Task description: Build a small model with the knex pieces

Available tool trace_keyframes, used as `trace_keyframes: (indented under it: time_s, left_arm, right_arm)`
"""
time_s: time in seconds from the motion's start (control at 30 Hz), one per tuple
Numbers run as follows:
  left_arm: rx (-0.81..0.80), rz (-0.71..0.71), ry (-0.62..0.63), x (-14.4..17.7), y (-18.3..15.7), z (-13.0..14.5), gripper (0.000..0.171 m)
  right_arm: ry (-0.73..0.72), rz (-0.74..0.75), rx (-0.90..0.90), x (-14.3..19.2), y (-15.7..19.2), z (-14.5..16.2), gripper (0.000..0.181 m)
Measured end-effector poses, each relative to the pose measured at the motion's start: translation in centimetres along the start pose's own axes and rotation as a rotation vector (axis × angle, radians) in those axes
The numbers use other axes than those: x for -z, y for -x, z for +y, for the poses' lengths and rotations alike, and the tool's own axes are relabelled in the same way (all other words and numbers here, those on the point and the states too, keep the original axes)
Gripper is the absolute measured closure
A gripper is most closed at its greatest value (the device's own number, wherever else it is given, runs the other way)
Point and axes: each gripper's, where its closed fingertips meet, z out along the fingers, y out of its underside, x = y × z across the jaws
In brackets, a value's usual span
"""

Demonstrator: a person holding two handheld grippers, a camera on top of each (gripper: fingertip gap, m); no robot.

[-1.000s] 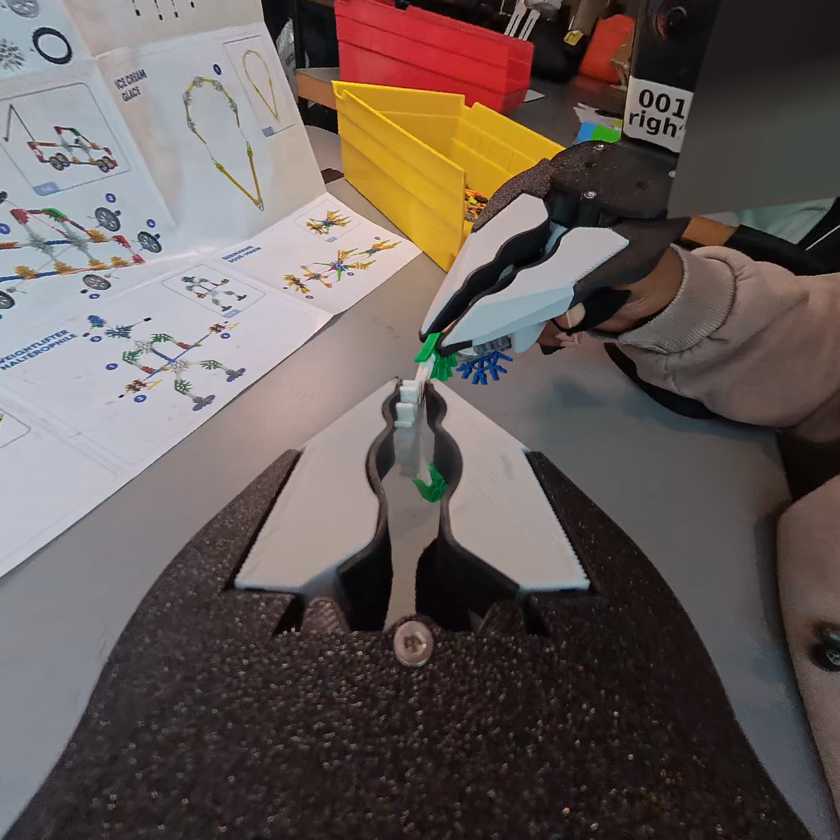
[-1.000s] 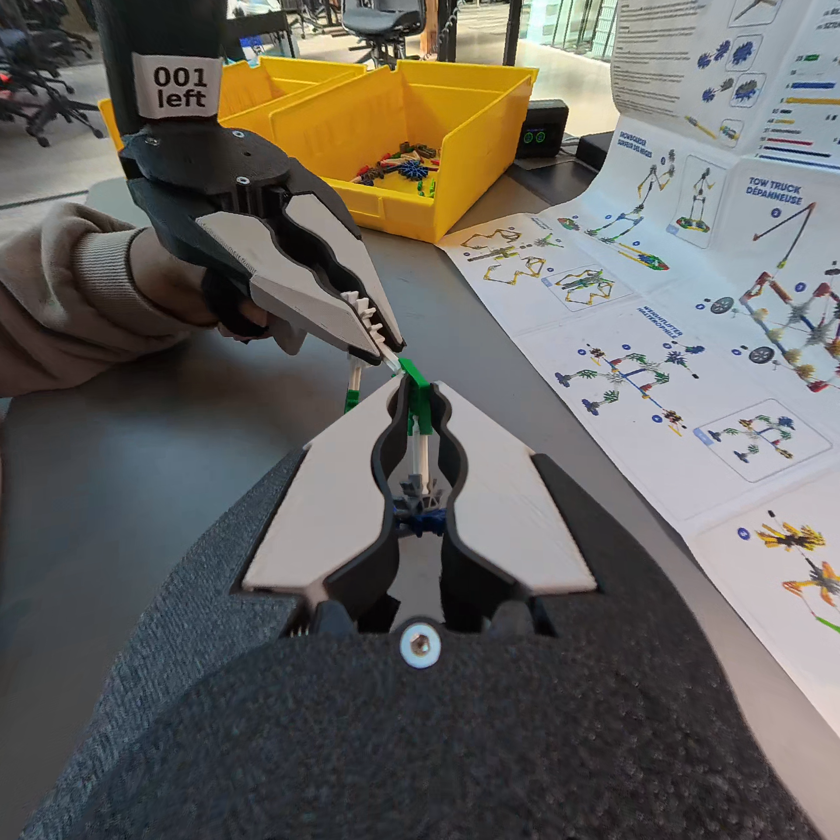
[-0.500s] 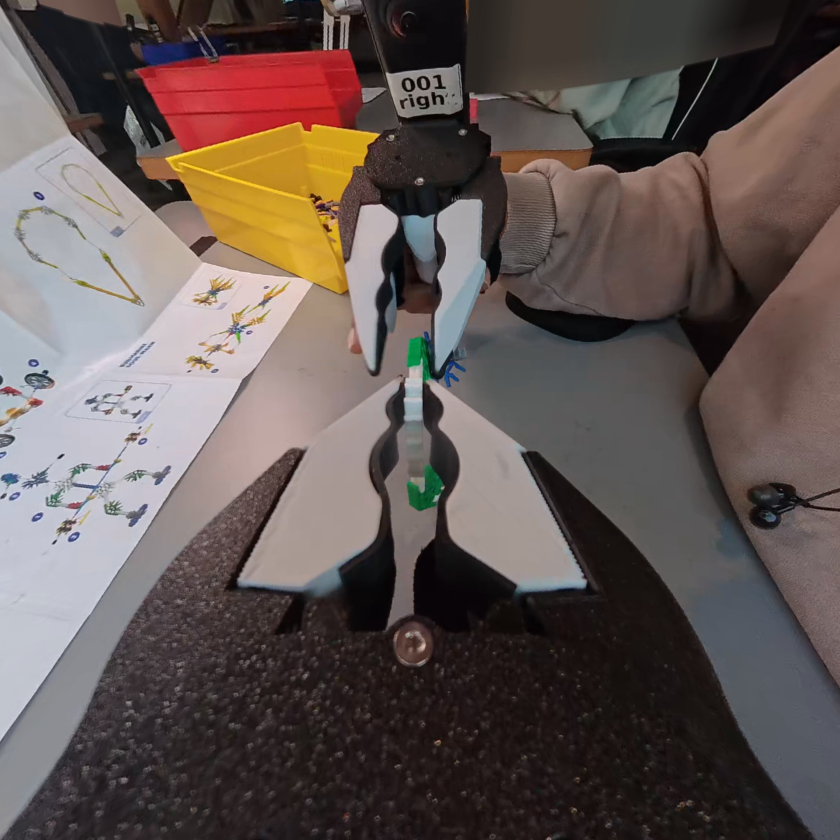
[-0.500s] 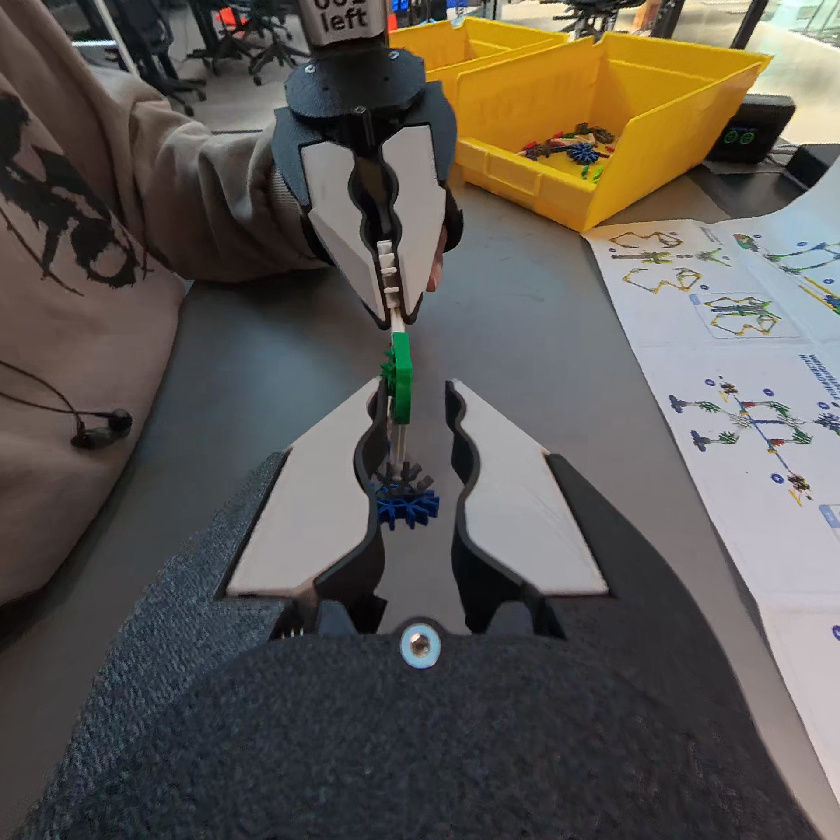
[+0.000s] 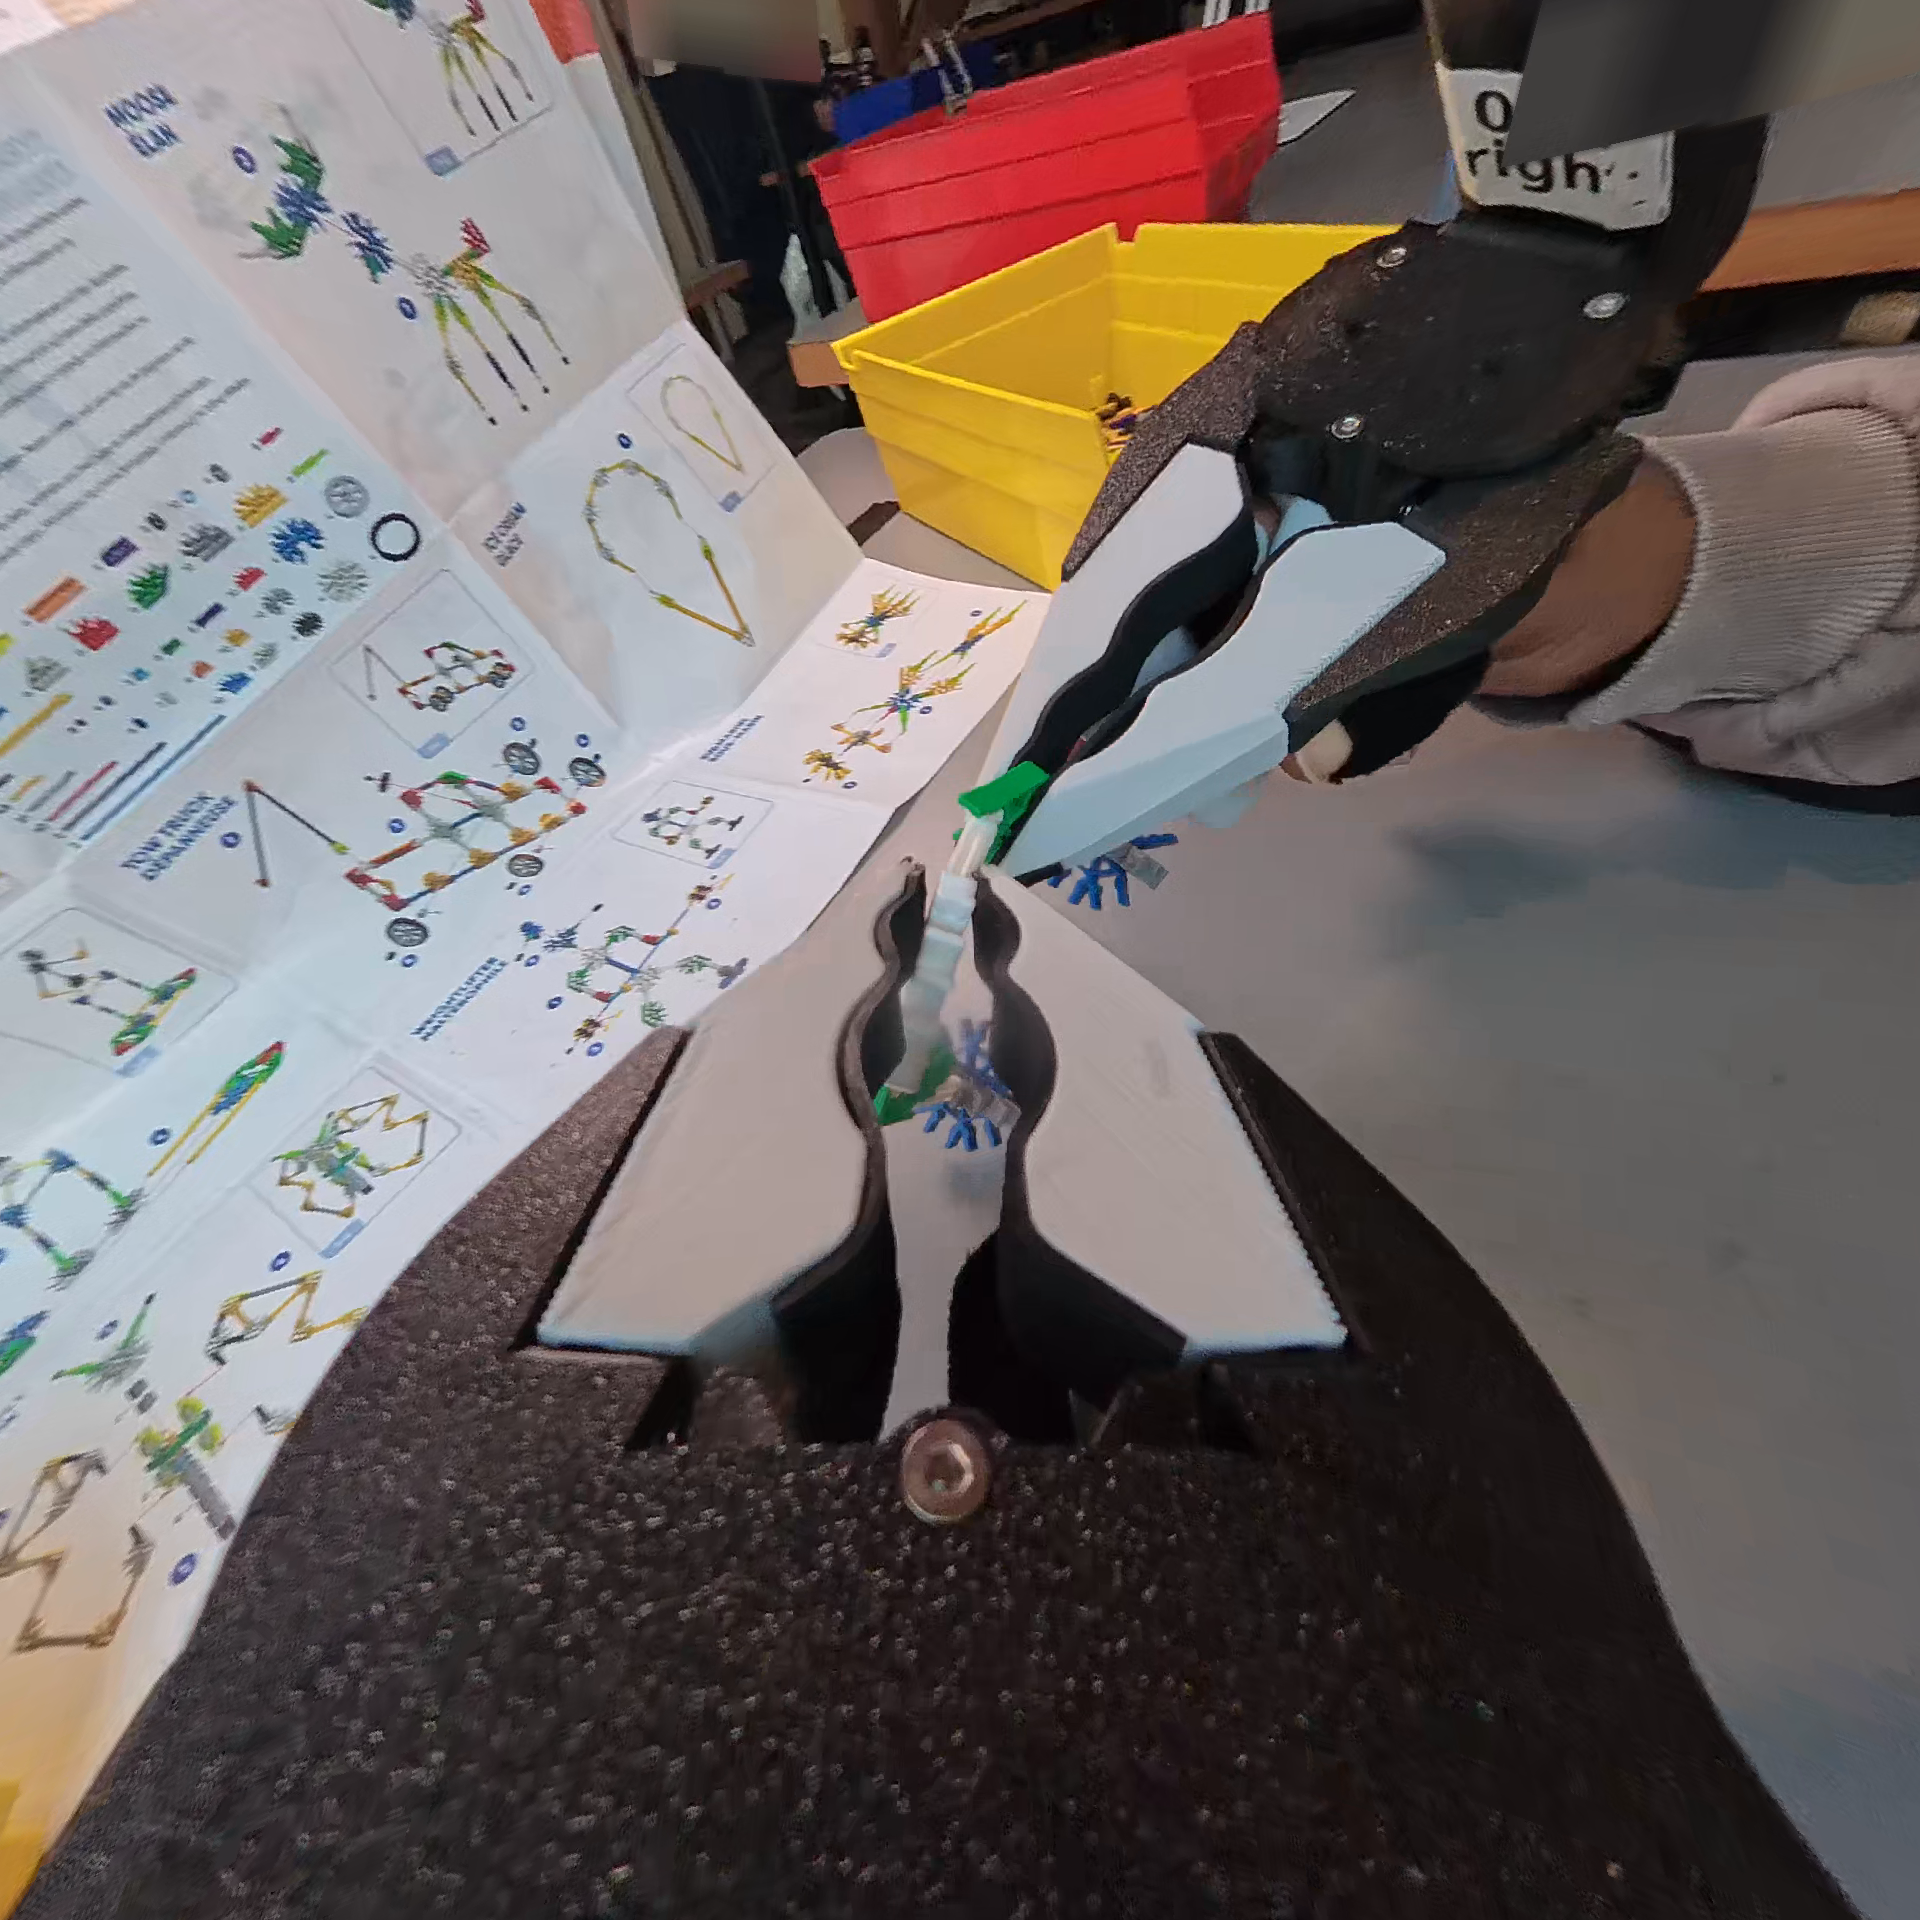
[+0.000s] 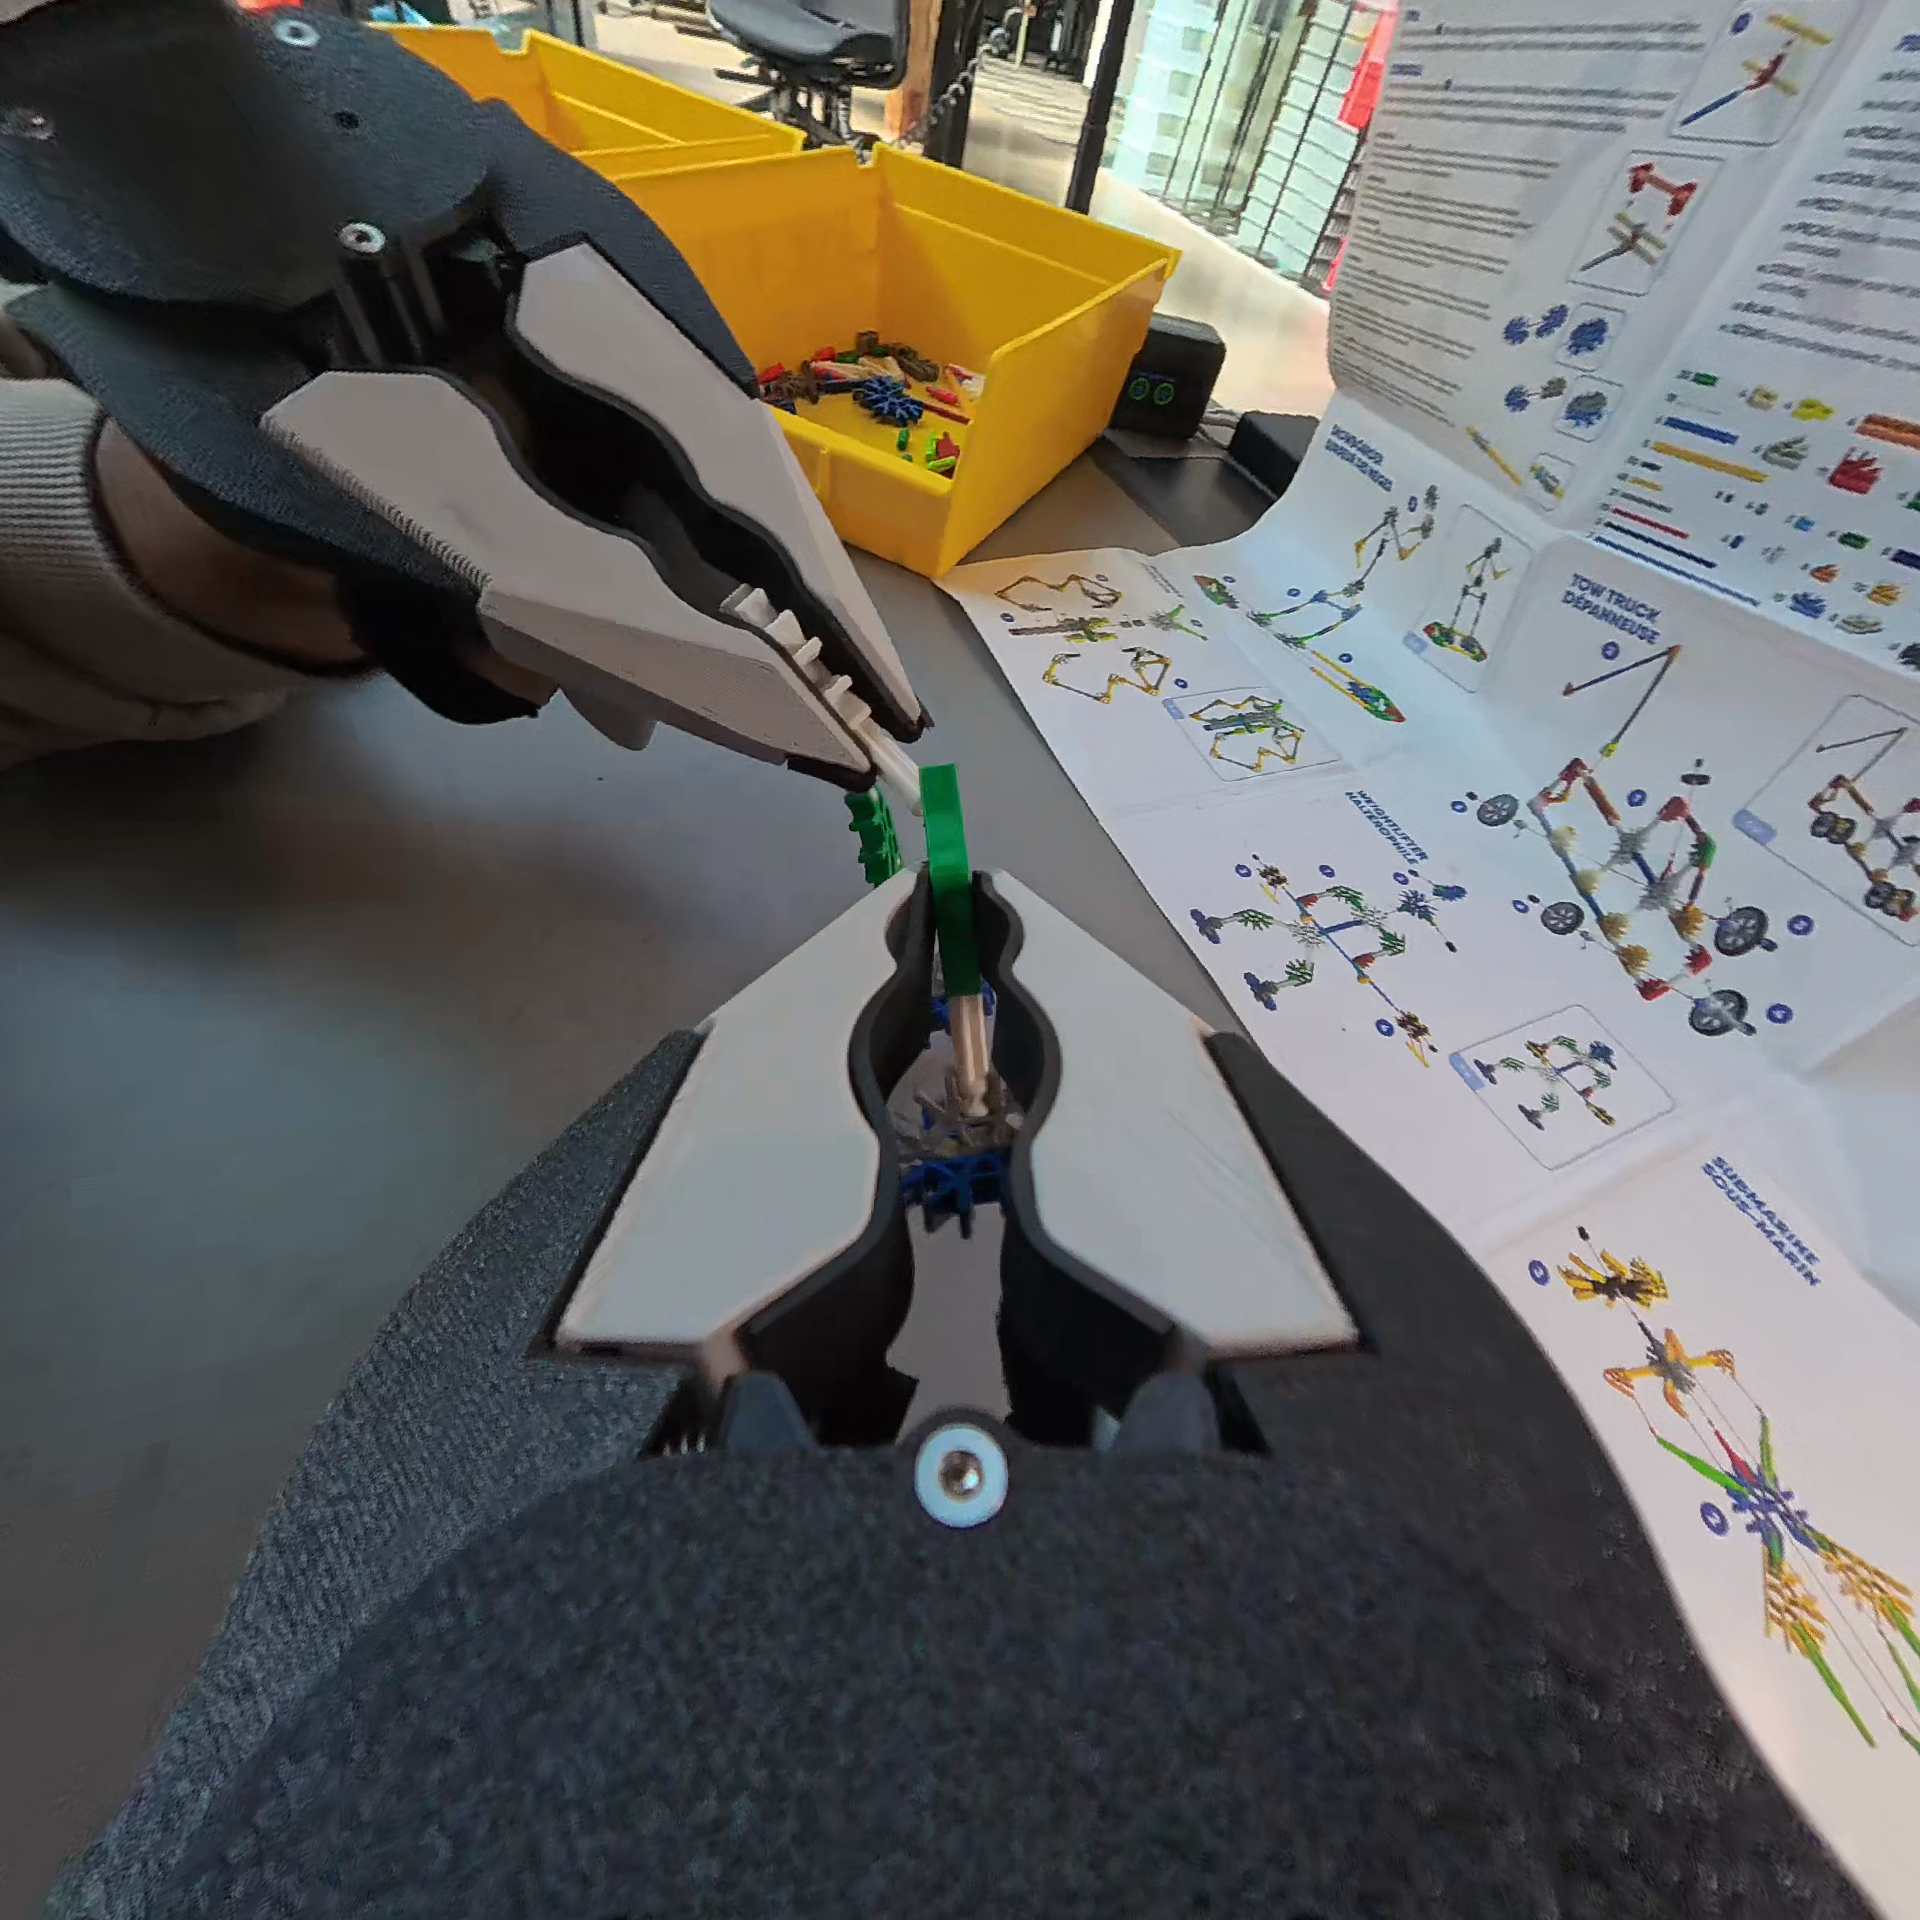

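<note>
I work over a plain grey table (image 5: 1558, 1091) that runs off to my near side. Far across it stand yellow bins (image 6: 935, 260), with red bins (image 5: 1039, 197) stacked behind them on a wooden shelf (image 5: 1808, 244). Farther off I see an office chair (image 6: 800, 42) on a pale floor (image 6: 1195, 239) and tall glass panes (image 6: 1226, 125) letting in daylight.
</note>
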Motion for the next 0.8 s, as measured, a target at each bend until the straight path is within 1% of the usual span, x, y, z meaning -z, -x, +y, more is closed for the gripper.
trace_keyframes:
  time_s: [0.07,0.13,0.17,0.2,0.27,0.3,0.33,0.37,0.4,0.43,0.47,0.5,0.53,0.57,0.63,0.7,0.77,0.8]
  left_arm:
    - [-0.067,-0.091,0.035,-0.3,0.3,0.1,0.166]
    - [-0.108,-0.203,0.088,-0.8,0.8,0.6,0.166]
    - [-0.132,-0.234,0.11,-1.1,1.0,0.8,0.166]
    - [-0.131,-0.24,0.122,-1.3,1.2,1.0,0.166]
    - [-0.056,-0.201,0.142,-1.6,1.3,1.7,0.166]
    - [-0.003,-0.174,0.147,-1.6,1.3,2.0,0.166]
    - [0.09,-0.134,0.136,-1.7,1.3,2.2,0.166]
    - [0.263,-0.058,0.102,-1.6,1.1,2.1,0.166]
    - [0.505,0.045,0.043,-1.4,1.2,1.8,0.166]
    - [0.692,0.111,-0.026,-0.8,2.1,1.7,0.166]
    - [0.77,0.118,-0.034,-0.4,3.2,2.5,0.166]
    - [0.778,0.128,-0.029,-0.1,3.9,3.1,0.166]
    - [0.797,0.141,-0.061,0.2,4.4,3.0,0.166]
    - [0.829,0.164,-0.099,0.6,4.8,2.6,0.166]
    - [0.857,0.193,-0.158,1.1,5.5,1.9,0.166]
    - [0.847,0.198,-0.174,1.4,5.8,1.9,0.166]
    - [0.858,0.203,-0.177,1.4,6.0,2.2,0.166]
    - [0.872,0.232,-0.189,1.4,5.8,2.1,0.166]
  right_arm:
    - [-0.018,0.083,-0.021,-0.3,-0.6,-0.5,0.179]
    - [0.022,0.182,0.006,-0.6,-1.4,-0.2,0.178]
    - [0.039,0.217,0.005,-0.7,-1.6,0.1,0.178]
    - [0.046,0.234,-0.006,-0.8,-1.8,0.2,0.178]
    - [0.069,0.229,-0.034,-1.0,-1.8,0.8,0.178]
    - [0.079,0.232,-0.029,-1.1,-1.8,1.0,0.178]
    - [0.092,0.245,0.002,-1.1,-1.7,1.0,0.178]
    - [0.1,0.263,0.047,-1.0,-1.7,0.9,0.178]
    - [0.095,0.283,0.094,-0.8,-1.7,0.5,0.178]
    - [0.091,0.305,0.154,-0.6,-1.7,0.0,0.178]
    - [0.096,0.334,0.218,-0.4,-1.7,-0.4,0.178]
    - [0.097,0.351,0.269,-0.2,-1.8,-0.6,0.178]
    - [0.085,0.341,0.277,-0.1,-1.7,-0.8,0.178]
    - [0.073,0.321,0.24,0.0,-1.9,-0.7,0.177]
    - [0.035,0.223,0.117,0.2,-2.2,-0.2,0.176]
    - [0.085,0.08,-0.061,0.3,-2.5,1.7,0.177]
    - [0.17,-0.128,-0.22,0.7,-1.2,3.9,0.177]
    - [0.216,-0.196,-0.268,1.0,-0.6,5.0,0.177]
